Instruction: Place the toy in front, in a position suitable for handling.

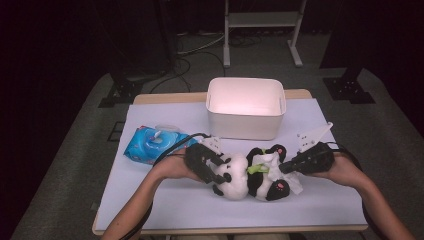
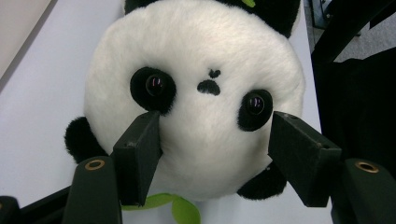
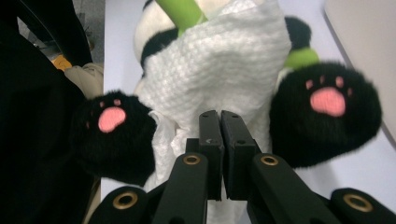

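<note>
Panda toy [image 1: 248,177]: lies on its back at lower centre of the high view, on the pale surface [image 1: 165,200], head to the left, feet to the right.
Left gripper [image 2: 215,154]: fingers part-way apart, pressed on the plush head at both cheeks, probably to pin the toy steady.
Right gripper [image 3: 220,140]: fingers closed together, pinching a white wipe [image 3: 224,70] laid over the belly between the feet (likely for wiping).
Textures: short fluffy fur, glossy bead eyes, pink felt paw pads; the wipe is dimpled and limp.
White bin [image 1: 246,107]: smooth, rounded corners, upper centre.
Blue wipe pack [image 1: 154,143]: crinkly film, left of the toy.
</note>
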`<state>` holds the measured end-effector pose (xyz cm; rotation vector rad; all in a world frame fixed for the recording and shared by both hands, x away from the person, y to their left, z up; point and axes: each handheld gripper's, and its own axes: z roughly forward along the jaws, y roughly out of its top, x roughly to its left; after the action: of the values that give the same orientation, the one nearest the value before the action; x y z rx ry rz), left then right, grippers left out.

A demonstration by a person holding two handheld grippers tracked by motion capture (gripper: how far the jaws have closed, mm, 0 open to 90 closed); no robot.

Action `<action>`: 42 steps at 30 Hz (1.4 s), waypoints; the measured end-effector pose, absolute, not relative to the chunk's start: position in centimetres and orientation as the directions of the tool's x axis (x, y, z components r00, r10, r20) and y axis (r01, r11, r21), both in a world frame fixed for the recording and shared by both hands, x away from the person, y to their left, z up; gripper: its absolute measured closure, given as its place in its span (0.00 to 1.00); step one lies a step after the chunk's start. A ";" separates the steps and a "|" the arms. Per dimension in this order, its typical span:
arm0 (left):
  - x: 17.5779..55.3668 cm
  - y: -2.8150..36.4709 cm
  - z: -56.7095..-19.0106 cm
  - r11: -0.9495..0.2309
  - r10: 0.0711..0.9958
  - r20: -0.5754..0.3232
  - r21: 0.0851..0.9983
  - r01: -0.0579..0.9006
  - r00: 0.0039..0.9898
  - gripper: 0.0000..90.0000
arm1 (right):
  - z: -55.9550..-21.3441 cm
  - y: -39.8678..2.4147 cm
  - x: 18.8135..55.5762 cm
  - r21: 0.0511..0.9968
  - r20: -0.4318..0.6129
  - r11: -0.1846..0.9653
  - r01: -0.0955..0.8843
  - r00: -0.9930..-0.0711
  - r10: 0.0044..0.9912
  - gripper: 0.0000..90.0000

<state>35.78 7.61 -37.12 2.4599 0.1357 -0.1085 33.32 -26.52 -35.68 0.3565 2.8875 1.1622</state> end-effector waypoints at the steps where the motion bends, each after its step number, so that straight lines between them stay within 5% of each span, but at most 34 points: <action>1: 35.8 7.6 -37.1 -0.775 0.070 -0.112 0.620 0.124 0.991 0.38 | -35.8 -26.6 33.3 0.682 0.069 0.702 0.205 -0.974 0.217 0.96; 17: 35.7 7.3 -37.3 -0.787 0.074 -0.099 0.605 0.119 0.992 0.35 | -35.0 -23.5 34.0 0.678 -0.003 0.722 0.136 -0.982 0.188 0.85; 30: 35.5 7.3 -37.4 -0.785 0.069 -0.102 0.608 0.117 0.992 0.35 | -34.2 -20.2 35.6 0.672 -0.014 0.731 0.116 -0.985 0.169 0.90; 42: 36.0 7.6 -36.6 -0.773 0.077 -0.129 0.618 0.140 0.989 0.29 | -35.2 -22.8 34.8 0.679 0.032 0.716 0.162 -0.981 0.192 0.93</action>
<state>36.03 7.64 -36.63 2.4576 0.1508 -0.1257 34.84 -22.81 -35.23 0.2961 2.8719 1.1314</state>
